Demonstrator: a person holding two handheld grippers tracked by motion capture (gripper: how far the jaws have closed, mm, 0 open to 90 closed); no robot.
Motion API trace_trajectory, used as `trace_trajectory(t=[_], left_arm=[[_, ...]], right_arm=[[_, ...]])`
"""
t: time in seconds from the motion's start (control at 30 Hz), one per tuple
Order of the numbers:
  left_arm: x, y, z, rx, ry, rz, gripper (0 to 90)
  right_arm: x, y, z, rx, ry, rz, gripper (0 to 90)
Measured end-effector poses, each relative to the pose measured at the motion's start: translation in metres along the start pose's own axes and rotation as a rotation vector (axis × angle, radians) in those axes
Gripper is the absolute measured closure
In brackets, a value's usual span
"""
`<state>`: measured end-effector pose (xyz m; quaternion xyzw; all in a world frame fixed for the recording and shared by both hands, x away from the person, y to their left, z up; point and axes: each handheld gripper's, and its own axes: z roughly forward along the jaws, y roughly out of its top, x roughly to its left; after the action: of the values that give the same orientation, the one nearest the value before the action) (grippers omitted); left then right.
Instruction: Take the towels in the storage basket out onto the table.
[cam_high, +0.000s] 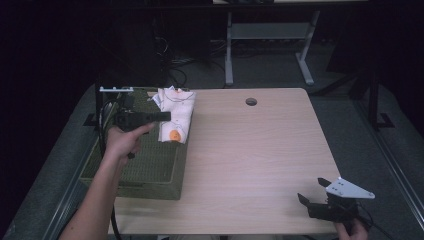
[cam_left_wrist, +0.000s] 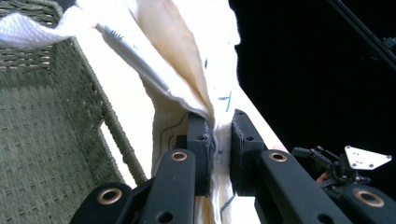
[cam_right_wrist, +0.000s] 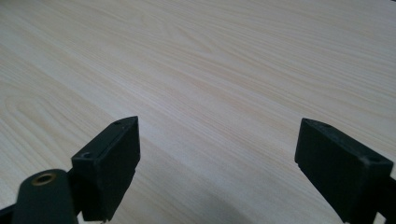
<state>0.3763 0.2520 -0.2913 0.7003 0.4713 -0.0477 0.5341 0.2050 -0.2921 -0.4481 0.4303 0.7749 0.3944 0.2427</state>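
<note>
Left gripper (cam_left_wrist: 219, 149) level, pinching cloth (cam_high: 176, 116) over basket (cam_high: 150, 165)

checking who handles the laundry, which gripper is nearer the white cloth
Left. The left gripper is shut on the white cloth over the basket; the right gripper sits across the table.

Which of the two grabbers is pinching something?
The left gripper, above the basket: its jaws pinch the white cloth. The right gripper sits open over bare table.

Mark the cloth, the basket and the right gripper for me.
cloth (cam_high: 176, 116), high view, on its white middle fold.
basket (cam_high: 150, 162), high view, on its bare woven floor.
right gripper (cam_high: 311, 190), high view, midway between its open fingertips.
</note>
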Motion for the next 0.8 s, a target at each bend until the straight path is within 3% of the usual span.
trace_trajectory(t=[0.2,0.8], left_arm=[[-0.004,0.001,0.005,-0.007,-0.015,0.004,80.7],[-0.021,0.001,0.037,0.039,-0.062,0.034,80.6]], right_arm=[[0.0,0.0,0.0,0.0,0.0,0.0,13.9],[-0.002,0.001,-0.001,-0.014,0.001,0.012,13.8]])
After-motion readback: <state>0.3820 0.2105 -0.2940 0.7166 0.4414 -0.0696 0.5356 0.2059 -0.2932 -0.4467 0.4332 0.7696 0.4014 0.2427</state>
